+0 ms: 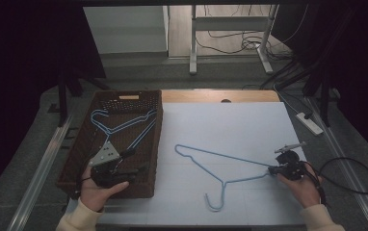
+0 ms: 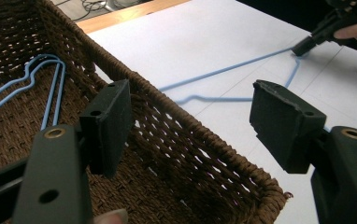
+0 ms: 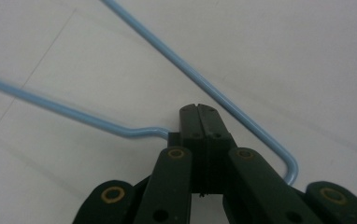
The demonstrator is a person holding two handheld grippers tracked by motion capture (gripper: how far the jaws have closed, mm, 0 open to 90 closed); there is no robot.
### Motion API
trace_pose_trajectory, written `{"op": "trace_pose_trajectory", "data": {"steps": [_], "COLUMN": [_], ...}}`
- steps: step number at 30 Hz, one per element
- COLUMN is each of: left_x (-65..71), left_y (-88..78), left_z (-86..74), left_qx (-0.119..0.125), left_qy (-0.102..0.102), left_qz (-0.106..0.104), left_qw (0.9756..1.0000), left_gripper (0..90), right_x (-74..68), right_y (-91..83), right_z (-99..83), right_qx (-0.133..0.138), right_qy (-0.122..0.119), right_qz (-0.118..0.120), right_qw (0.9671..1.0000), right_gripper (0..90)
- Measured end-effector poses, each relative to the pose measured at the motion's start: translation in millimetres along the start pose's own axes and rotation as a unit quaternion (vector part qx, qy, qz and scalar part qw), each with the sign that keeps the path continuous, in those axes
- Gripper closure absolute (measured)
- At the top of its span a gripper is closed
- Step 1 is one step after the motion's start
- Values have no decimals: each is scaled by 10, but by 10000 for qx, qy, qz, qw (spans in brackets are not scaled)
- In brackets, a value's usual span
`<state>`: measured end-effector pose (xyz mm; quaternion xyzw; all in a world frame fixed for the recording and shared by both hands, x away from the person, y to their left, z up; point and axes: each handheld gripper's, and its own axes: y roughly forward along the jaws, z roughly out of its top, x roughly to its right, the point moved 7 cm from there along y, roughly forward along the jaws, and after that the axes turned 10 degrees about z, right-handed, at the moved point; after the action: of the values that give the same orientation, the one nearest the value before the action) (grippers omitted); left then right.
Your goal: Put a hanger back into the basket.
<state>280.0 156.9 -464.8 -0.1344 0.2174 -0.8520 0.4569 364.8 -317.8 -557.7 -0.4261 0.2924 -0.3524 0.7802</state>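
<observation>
While the left gripper [image 1: 124, 166] hangs released over the dark woven wicker basket [image 1: 148, 139], where 2 pale blue wire hangers [image 1: 119, 126] lie, the right gripper [image 1: 271, 169] is clenched on the end corner of a 3rd thin blue wire hanger [image 1: 220, 168] flat on the white tabletop [image 1: 230, 125]. With so narrow a pinch, the wire may well swivel or slip free on lifting, and its hook could catch the basket rim.

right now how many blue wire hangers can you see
3. One hanger lies on the white table, its corner pinched by the right gripper. Two hangers lie stacked in the wicker basket; more could hide beneath.
</observation>
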Motion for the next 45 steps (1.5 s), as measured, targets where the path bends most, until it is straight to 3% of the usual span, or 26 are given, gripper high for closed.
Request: {"op": "trace_pose_trajectory", "data": {"steps": [5, 12, 17, 22, 24, 31, 37, 45], "left_x": [-7, -4, -11, -20, -20, -19, -22, -17], "left_y": [2, 4, 4, 4, 3, 6, 6, 11], "left_z": [0, 3, 2, -2, -1, -4, -4, -7], "left_qx": [0, 0, 2, -4, 0, -6, -3, -12], "left_qy": [-1, 3, 2, -5, -1, 2, -3, 8], "left_qz": [5, -2, 6, 15, 18, 20, 27, 22], "left_qw": [10000, 10000, 10000, 10000, 10000, 10000, 10000, 10000], "left_gripper": [309, 310, 310, 310, 310, 310, 311, 311], "right_x": [-149, -430, -714, -800, -904, -1078, -1267, -1476], "right_y": [-59, -77, -18, 3, 27, 78, 142, 247], "right_z": [-142, -277, -324, -329, -338, -316, -299, -201], "right_qx": [-92, -240, -375, -373, -371, -464, -515, -553], "right_qy": [-25, -270, -396, -463, -467, -725, -906, -1214], "right_qz": [132, 331, 805, 891, 1112, 1185, 1401, 1491], "right_qw": [9999, 9988, 9953, 9943, 9920, 9892, 9846, 9798], "right_gripper": [900, 900, 900, 900, 900, 900, 900, 900]}}
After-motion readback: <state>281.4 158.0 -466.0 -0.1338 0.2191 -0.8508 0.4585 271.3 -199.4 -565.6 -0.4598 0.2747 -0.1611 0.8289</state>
